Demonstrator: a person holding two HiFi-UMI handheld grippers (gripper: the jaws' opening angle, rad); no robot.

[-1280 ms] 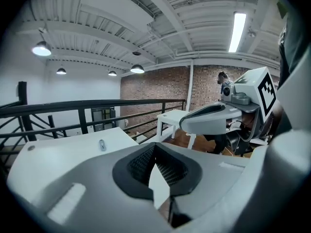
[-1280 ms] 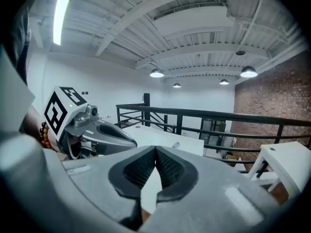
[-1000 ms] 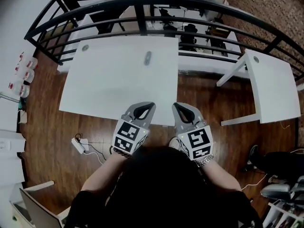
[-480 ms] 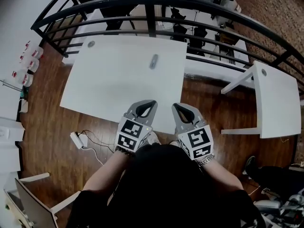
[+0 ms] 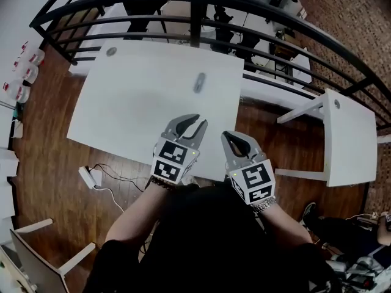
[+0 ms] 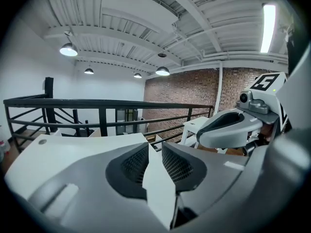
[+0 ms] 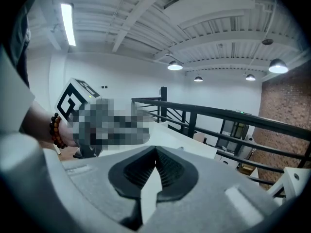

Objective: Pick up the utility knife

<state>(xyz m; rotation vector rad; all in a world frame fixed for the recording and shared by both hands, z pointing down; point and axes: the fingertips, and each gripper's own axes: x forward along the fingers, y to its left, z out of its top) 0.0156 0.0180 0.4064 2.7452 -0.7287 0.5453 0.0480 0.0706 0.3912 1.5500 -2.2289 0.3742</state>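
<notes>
Left tool [image 5: 197, 125], jaws just parting on nothing, points toward the utility knife [image 5: 199, 83] at twelve o'clock on the surface [image 5: 128, 102], apparently readying a grasp; right tool [image 5: 226, 136] closed, empty.

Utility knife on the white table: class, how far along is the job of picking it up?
Done: nothing yet; the utility knife lies untouched on the white table. In hand: the left claw has just been opening, with nothing between its jaws, and is short of the knife; the right claw is shut and empty. Left: reach the knife, close on it, lift.
</notes>
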